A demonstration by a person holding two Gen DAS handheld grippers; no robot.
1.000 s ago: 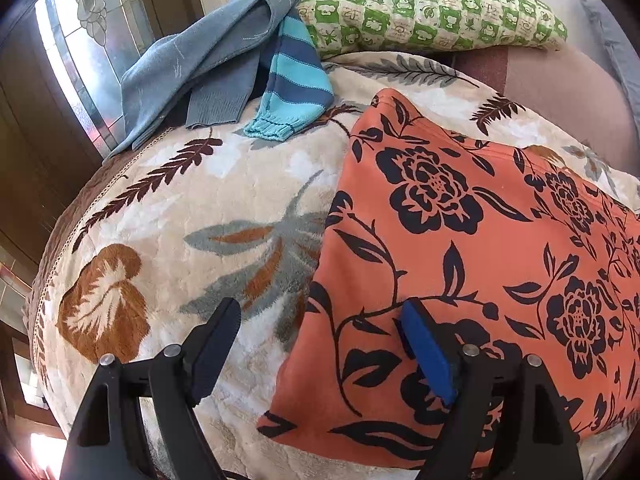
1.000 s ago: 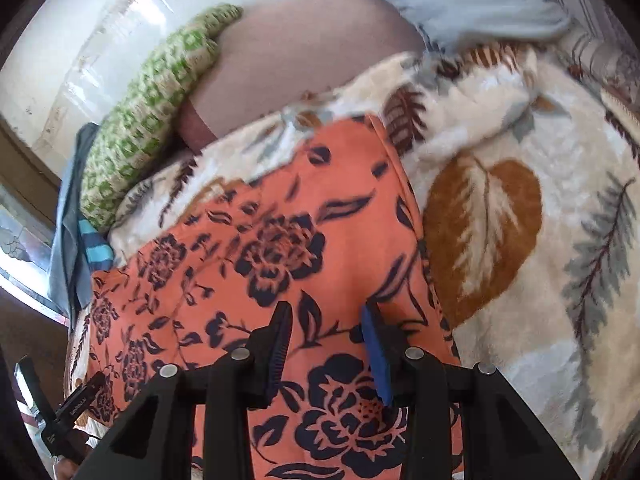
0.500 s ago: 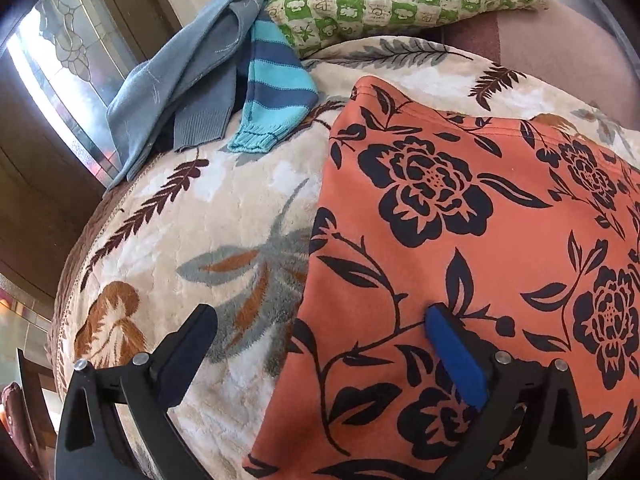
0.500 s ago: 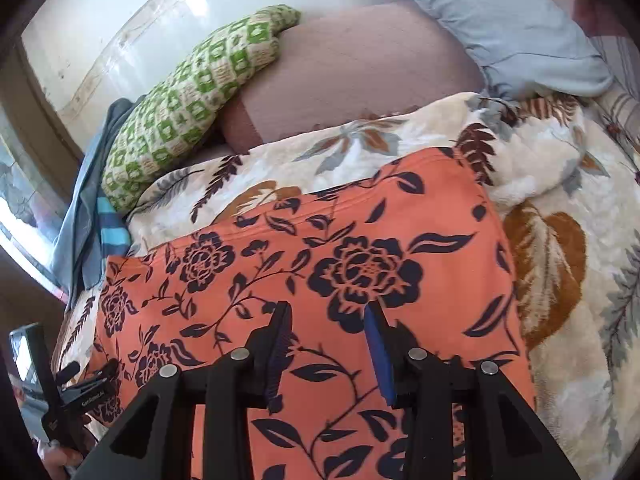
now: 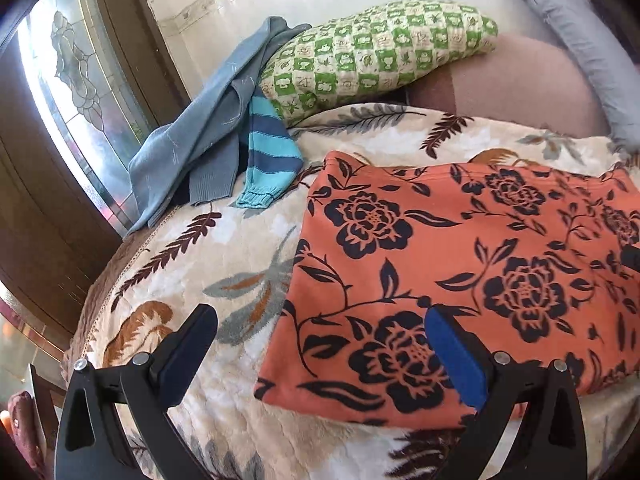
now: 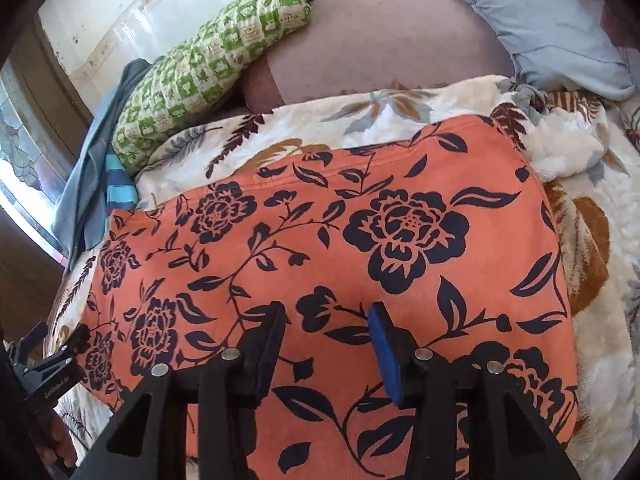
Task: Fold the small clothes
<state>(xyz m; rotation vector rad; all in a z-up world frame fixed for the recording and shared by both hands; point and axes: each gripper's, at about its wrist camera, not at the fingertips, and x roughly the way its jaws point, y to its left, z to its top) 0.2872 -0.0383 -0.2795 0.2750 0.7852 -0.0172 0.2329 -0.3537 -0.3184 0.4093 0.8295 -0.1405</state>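
An orange garment with a dark flower print (image 5: 472, 264) lies folded flat in a rectangle on the leaf-patterned blanket (image 5: 192, 264); it also fills the middle of the right wrist view (image 6: 320, 264). My left gripper (image 5: 320, 344) is open and empty, held above the garment's near left corner. My right gripper (image 6: 326, 340) is open and empty, hovering over the garment's near edge. The left gripper shows at the left edge of the right wrist view (image 6: 52, 356).
A grey-blue garment (image 5: 200, 136) and a blue striped sleeve (image 5: 268, 160) lie at the blanket's far left by a window. A green checked pillow (image 5: 376, 52), a mauve cushion (image 5: 504, 84) and a pale blue pillow (image 6: 532, 20) lie along the wall.
Both grippers have drawn back and risen from the orange garment, so more of the bed and pillows shows. The left jaws have spread wider. The garment lies still.
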